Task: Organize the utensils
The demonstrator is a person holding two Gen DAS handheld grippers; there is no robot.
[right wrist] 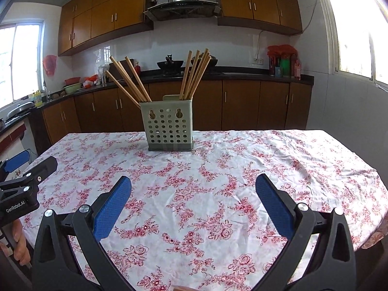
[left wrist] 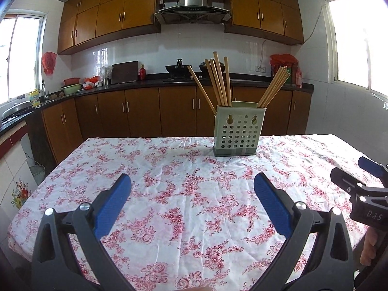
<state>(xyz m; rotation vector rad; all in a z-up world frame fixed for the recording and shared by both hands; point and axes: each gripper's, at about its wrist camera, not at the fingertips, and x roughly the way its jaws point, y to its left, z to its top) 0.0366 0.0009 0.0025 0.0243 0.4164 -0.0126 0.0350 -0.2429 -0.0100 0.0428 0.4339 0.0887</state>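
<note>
- Two bunches of wooden chopsticks (right wrist: 194, 75) stand in pale green perforated plastic holder (right wrist: 167, 127) on floral tablecloth (right wrist: 218, 169).
- Our left gripper (left wrist: 192, 186) & right gripper (right wrist: 193, 189): jaws spread wide, w/ nothing between.

Two handheld grippers share one build: black plastic arms, silver round screws at the joints, blue textured finger pads (left wrist: 114, 206). The left gripper (right wrist: 14, 177) is printed "GenRobot.AI" in white; the right gripper (left wrist: 363, 184) shows "DAS".
</note>
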